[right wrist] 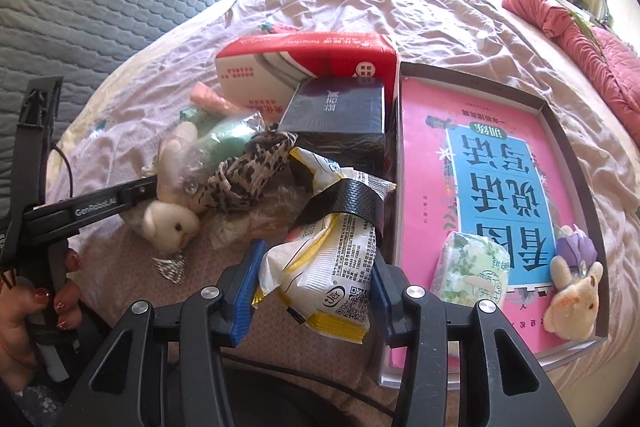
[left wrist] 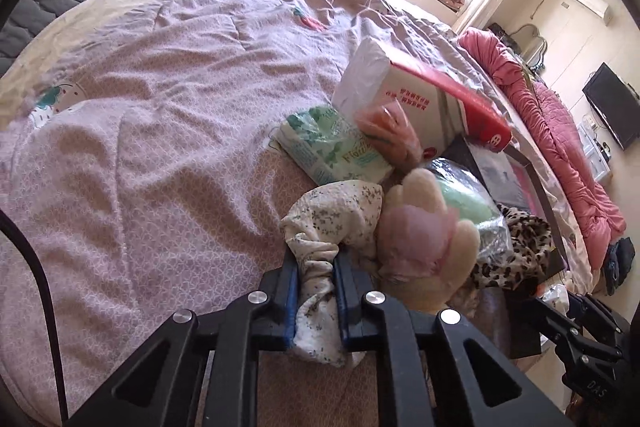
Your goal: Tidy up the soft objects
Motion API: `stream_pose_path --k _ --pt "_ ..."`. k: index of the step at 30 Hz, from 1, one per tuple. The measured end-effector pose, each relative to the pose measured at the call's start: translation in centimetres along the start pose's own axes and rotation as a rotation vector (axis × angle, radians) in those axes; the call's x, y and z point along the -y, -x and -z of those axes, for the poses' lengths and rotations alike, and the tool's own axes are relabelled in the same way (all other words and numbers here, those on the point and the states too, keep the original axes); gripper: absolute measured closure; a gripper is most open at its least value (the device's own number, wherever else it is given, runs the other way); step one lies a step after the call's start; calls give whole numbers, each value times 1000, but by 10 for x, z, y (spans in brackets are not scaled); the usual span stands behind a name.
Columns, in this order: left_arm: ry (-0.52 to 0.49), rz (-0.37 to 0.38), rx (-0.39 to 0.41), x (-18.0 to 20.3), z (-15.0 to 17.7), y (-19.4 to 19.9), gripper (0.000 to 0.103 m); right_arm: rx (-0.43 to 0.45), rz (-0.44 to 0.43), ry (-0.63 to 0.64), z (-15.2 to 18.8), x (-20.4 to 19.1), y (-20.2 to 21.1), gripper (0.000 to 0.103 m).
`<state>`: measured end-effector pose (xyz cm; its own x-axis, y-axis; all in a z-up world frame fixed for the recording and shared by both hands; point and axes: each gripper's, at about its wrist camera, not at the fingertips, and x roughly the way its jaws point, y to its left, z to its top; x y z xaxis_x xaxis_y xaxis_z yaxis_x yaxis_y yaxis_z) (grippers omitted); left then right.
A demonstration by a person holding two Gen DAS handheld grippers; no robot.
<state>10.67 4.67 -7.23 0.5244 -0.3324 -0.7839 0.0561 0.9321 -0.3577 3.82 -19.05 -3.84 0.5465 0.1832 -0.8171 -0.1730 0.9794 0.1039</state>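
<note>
My left gripper (left wrist: 316, 263) is shut on a white floral cloth (left wrist: 332, 215) bunched on the bed, right beside a cream and pink plush toy (left wrist: 424, 239). My right gripper (right wrist: 312, 291) is shut on a yellow and white snack packet (right wrist: 324, 267), with a black strap (right wrist: 344, 203) lying across the packet's top. In the right wrist view the left gripper (right wrist: 144, 189) reaches in from the left to a white plush (right wrist: 172, 223), held by a person's hand (right wrist: 40, 307). A leopard-print cloth (right wrist: 248, 167) lies just behind.
A grey tray (right wrist: 568, 147) at right holds a pink book (right wrist: 424, 155), a small tissue pack (right wrist: 472, 267) and a small plush bunny (right wrist: 572, 291). A red and white tissue box (right wrist: 304, 67) and dark box (right wrist: 336, 115) stand behind. A green tissue pack (left wrist: 336, 147) lies on the pink quilt (left wrist: 160, 107).
</note>
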Motion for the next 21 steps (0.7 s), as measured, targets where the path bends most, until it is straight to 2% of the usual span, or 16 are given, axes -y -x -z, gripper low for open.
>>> stream_pose_path --k 11,17,21 --pt "47 -41 111 -10 -1 41 87 35 -18 -46 3 10 18 54" --pt "27 -61 181 2 -1 68 87 72 -10 -70 2 19 32 54" --pt "4 -61 192 15 2 80 87 93 -6 -84 3 24 42 54"
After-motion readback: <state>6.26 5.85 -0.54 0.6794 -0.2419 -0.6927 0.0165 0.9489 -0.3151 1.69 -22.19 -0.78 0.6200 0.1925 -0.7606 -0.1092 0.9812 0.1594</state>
